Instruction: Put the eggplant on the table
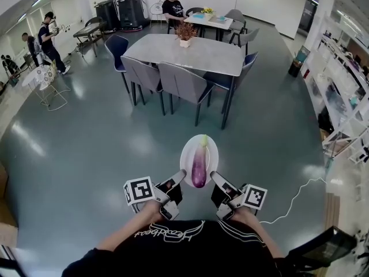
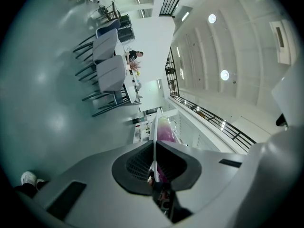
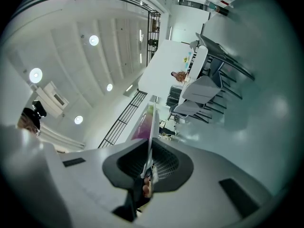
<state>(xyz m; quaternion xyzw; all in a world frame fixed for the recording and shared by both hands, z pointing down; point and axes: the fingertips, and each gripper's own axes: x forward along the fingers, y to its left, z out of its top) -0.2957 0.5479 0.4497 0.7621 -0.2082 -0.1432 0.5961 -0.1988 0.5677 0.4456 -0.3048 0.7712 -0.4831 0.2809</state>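
Eggplant (image 2: 165,130) half behind jaw; plate (image 2: 155,127) edge-on

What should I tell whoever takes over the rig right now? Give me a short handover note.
Left gripper: shut on the left rim of the white plate.
Right gripper: shut on the plate's right rim.
The eggplant lies on the plate, which is held above the floor.
The grey table stands ahead, some way off, with chairs around it and a potted plant on top.
Done: plate with eggplant is in hand.
Left: carry it to the table and set the eggplant down there.
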